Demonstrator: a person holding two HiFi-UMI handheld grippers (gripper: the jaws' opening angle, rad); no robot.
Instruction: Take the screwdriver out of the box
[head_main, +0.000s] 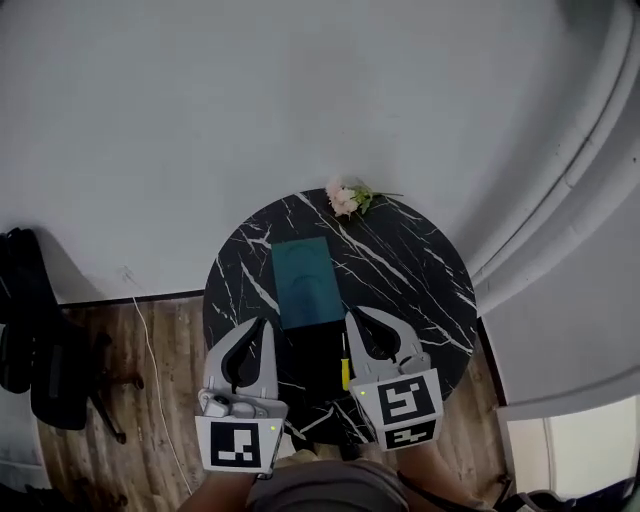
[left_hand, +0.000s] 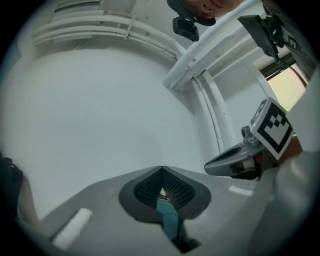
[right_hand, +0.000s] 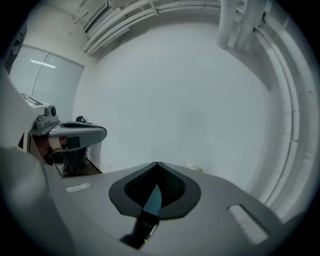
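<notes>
Nearest the body: left gripper (head_main: 264, 325) and right gripper (head_main: 354, 318), both held low over the near edge of the worktop (head_main: 420, 270). Each gripper view shows the jaws closed tip to tip with nothing between them, only the teal box seen through the gap beyond. Just left of the right gripper's tips lies the screwdriver (head_main: 345, 362): a thin yellow bar, lengthwise away from the person, along the right edge of a dark tray (head_main: 310, 360). It appears to sit in the tray, though the head view is too small to be sure. Past the tray and touching it is the teal part of the box (head_main: 304, 282), flat and rectangular, near mid-worktop. A flower (head_main: 345, 197) lies at the far rim, against a plain wall. Judgement: the grasp has not begun, and this is the approach. The right gripper is the closer one. Its jaws need to part, straddle the yellow bar crosswise, close on it and lift straight up. The tool is slim and low, so the pinch must be well centred.
</notes>
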